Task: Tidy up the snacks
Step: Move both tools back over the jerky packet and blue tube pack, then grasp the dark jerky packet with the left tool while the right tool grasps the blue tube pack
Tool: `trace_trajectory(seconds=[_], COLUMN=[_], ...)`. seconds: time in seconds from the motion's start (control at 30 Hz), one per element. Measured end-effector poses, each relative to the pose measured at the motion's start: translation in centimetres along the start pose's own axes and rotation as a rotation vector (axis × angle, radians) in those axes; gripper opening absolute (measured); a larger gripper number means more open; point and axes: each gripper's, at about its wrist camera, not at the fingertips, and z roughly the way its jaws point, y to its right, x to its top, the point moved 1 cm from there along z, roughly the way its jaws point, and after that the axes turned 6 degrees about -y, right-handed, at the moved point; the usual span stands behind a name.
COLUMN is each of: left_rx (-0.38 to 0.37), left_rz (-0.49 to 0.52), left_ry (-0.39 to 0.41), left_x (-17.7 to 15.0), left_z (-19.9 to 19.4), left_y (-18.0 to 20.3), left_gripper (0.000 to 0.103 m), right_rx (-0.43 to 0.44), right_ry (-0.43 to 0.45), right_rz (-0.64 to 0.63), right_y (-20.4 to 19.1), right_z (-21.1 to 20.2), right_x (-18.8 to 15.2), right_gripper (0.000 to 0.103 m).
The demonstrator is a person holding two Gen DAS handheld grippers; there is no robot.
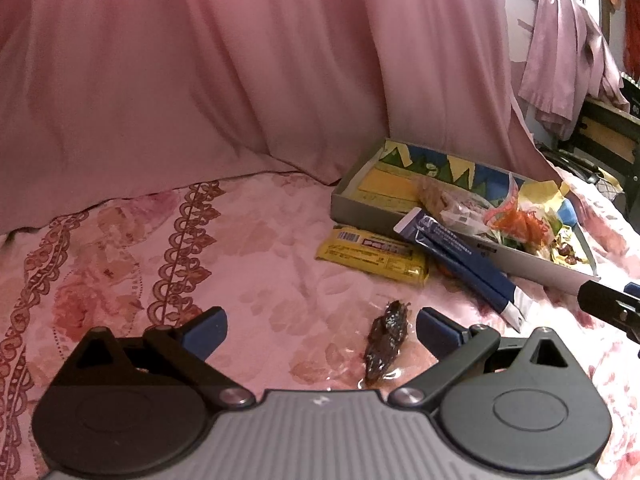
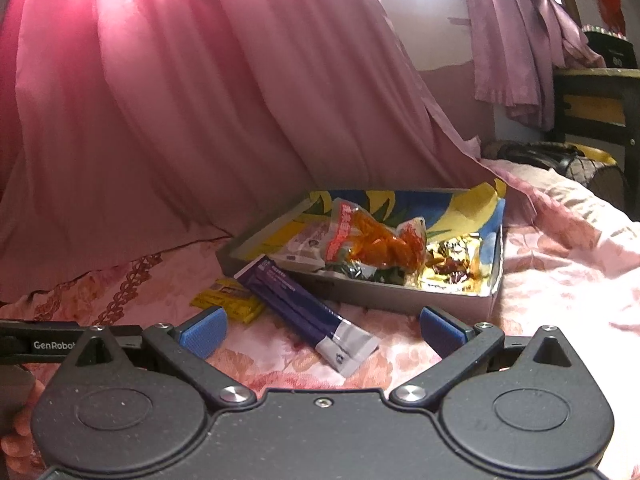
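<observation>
Fingers of the left gripper [image 1: 320, 330] and right gripper [image 2: 322, 330] are gaping apart, holding nothing. Snacks are sitting in the box [image 2: 360, 286]; beside it are lying a blue packet [image 2: 304, 310], a yellow packet [image 1: 372, 256], and a clear-wrapped dark snack [image 1: 386, 340].

Bedspread [image 1: 248, 248]: floral woven cloth, matt. Curtain [image 1: 200, 80]: thin pink cloth. Box [image 2: 360, 294]: matt cardboard. Blue packet [image 2: 304, 312]: glossy plastic film. Fingers [image 2: 204, 332]: ribbed blue pads.

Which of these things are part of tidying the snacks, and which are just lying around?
For the job: snack box, dark wrapped snack, yellow packet, blue packet, left gripper, right gripper.

Just lying about: pink curtain, floral bedspread, hanging pink garment.
</observation>
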Motion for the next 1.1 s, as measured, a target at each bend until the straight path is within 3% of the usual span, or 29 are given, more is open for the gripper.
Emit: trace_trajectory(seconds=[0.2, 0.7, 0.9, 1.1], left_rx=[0.006, 0.017, -0.015, -0.068], left_rz=[0.000, 0.047, 0.019, 0.067], left_ry=[-0.016, -0.056, -0.078, -0.100], left_x=[0.2, 0.9, 1.3, 2.0], left_z=[1.1, 3.7, 4.5, 5.5], left_y=[0.5, 1.4, 0.5, 1.0], left_gripper=[0.103, 0.103, 0.103, 0.103], right_rx=[0.001, 0.082, 0.114, 0.143], right_ry=[0.013, -0.056, -0.105, -0.145], right_rz=[-0.040, -0.119, -0.118, -0.153], right_y=[0.9, 2.2, 2.6, 2.4], right_z=[1.7, 5.8, 6.8, 8.0], right_x=[0.8, 1.5, 1.2, 0.6], right_gripper=[0.102, 0.102, 0.102, 0.102])
